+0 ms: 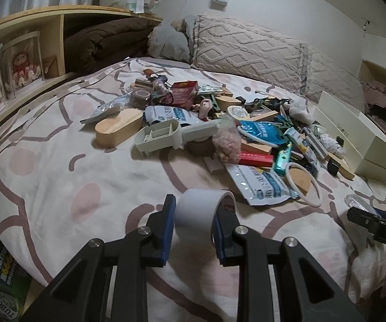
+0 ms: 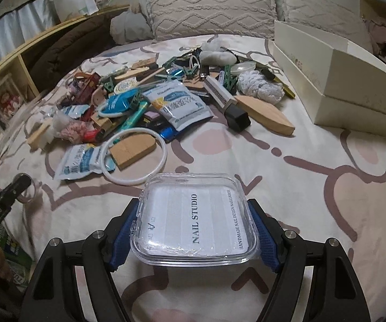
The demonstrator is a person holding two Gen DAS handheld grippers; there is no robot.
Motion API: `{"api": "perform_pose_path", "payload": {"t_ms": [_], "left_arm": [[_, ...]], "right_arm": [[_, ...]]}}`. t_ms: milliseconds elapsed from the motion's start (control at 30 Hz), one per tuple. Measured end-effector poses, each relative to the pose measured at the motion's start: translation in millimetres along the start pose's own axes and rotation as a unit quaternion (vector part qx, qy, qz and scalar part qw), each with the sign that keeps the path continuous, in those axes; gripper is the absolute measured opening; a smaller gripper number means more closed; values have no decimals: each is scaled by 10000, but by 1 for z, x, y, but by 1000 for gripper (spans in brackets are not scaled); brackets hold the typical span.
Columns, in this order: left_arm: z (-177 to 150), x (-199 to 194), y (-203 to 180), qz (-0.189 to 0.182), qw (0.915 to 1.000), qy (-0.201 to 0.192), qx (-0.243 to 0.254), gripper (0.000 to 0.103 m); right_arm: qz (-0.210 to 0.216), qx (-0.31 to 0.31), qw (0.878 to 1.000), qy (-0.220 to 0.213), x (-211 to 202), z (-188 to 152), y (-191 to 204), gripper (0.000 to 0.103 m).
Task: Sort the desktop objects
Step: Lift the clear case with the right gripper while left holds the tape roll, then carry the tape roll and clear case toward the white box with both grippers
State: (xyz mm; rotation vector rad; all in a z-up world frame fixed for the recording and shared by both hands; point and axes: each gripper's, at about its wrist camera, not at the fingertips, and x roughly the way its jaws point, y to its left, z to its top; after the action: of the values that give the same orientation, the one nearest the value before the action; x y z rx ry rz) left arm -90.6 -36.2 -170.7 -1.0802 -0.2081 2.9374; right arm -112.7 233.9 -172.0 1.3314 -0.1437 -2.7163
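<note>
My left gripper (image 1: 195, 216) is shut on a roll of white tape (image 1: 201, 212), held just above the patterned bedsheet. My right gripper (image 2: 193, 228) is shut on a clear plastic box (image 2: 193, 220) labelled NAIL STUDIO, held flat between the blue pads. A pile of mixed small objects (image 1: 214, 123) lies in the middle of the bed; it also shows in the right wrist view (image 2: 152, 99). The right gripper shows at the right edge of the left wrist view (image 1: 375, 222).
Two cream boxes (image 2: 335, 77) stand at the right of the bed. A white ring (image 2: 133, 158) and a foil pouch (image 2: 83, 161) lie nearest me. Pillows (image 1: 249, 51) line the back. A wooden shelf (image 1: 32, 53) runs along the left.
</note>
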Motion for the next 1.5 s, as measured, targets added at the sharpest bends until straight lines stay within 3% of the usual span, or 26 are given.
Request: {"api": "perform_pose_path", "payload": {"t_ms": [333,767,1100,1500], "left_arm": [[14,-14,-20,-286,9993,-237,37,25],[24,-19,-71,-767,9946,-334,608,25],[32,-11,-123,-1195,9882,-250,924,25],[31,6,-193,-1634,9788,-79,1233,25]], "right_arm": [[140,110,9995,-271,-25,12,-11,78],[27,306,9983,-498,-37,15,-41,78],[-280,443,9958,-750,-61,13,-84,78],[-674,700,9928,-699,-65,9,-145,78]]}}
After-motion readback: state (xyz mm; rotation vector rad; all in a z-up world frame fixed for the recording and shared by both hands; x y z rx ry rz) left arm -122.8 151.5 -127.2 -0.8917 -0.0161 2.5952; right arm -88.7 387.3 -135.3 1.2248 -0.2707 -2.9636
